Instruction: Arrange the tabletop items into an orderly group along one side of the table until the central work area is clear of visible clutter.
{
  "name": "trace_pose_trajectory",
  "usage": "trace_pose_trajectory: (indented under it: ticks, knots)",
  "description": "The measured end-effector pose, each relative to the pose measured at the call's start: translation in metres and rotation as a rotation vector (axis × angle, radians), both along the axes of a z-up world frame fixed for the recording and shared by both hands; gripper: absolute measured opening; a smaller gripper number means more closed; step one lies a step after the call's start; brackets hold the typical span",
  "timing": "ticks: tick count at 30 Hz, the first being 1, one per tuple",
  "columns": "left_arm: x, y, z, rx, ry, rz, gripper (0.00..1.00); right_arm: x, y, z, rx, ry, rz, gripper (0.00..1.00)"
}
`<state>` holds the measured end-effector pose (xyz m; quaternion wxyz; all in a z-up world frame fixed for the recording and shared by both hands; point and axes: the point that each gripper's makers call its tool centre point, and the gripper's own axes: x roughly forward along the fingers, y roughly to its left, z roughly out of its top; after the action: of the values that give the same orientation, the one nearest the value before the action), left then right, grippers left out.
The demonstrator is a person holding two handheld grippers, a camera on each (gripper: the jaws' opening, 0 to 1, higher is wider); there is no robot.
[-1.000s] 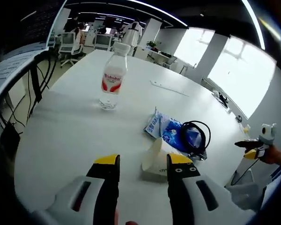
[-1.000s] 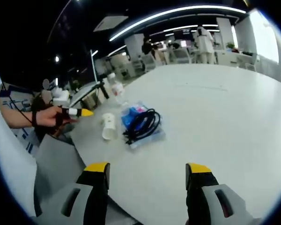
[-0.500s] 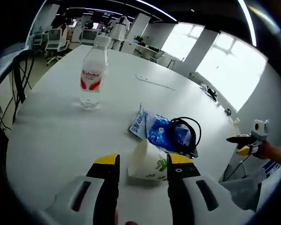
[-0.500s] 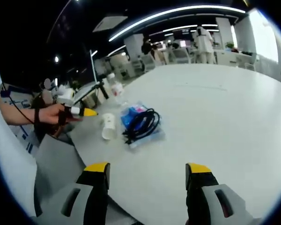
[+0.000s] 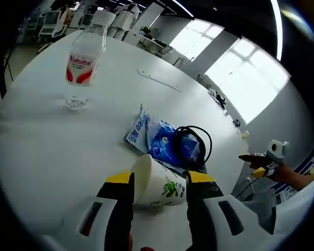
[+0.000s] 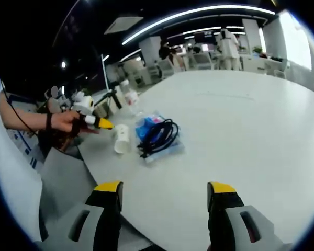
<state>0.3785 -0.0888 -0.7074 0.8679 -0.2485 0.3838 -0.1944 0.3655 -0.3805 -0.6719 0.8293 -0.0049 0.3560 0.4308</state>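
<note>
In the left gripper view, a paper cup (image 5: pixel 158 184) is lying on its side between the two jaws of the left tongs (image 5: pixel 159 180); the jaws are being held close at either side of it, though whether they are pressing on it cannot be told. What is inside the cup is not being shown. The cup is resting on the white surface (image 5: pixel 52 141). Just beyond it, a blue packet (image 5: pixel 156 138) is lying flat, and a coiled black cable (image 5: pixel 191 149) is sitting on top of the packet. Farther off, a clear water bottle (image 5: pixel 82 65) with a red label is standing upright, well apart from the packet; it looks nearly empty. At the right edge, the right tongs (image 5: pixel 257 166) are being held off the surface by a hand.

In the right gripper view, the right tongs (image 6: pixel 165 192) are being held wide, with nothing between the jaws, above the near edge of the surface (image 6: pixel 240 130). Beyond, the cup (image 6: pixel 121 139), packet (image 6: pixel 153 130) and cable (image 6: pixel 159 135) are lying close together, with the left tongs (image 6: pixel 101 124) beside the cup and the bottle (image 6: pixel 130 98) behind.
</note>
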Motion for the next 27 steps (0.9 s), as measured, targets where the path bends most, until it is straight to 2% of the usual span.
trace_pose_trajectory:
  ticks: [11, 21, 27]
  knots:
    - [-0.007, -0.016, -0.009, -0.015, 0.036, -0.066, 0.34, -0.001, -0.002, 0.001, 0.001, -0.001, -0.009, 0.67]
    - [-0.013, -0.028, -0.006, -0.042, 0.022, -0.094, 0.1, -0.001, -0.002, 0.002, 0.002, -0.001, -0.006, 0.67]
    - [-0.014, -0.034, 0.002, -0.068, 0.002, -0.091, 0.05, 0.0, 0.0, 0.002, 0.004, -0.002, -0.002, 0.67]
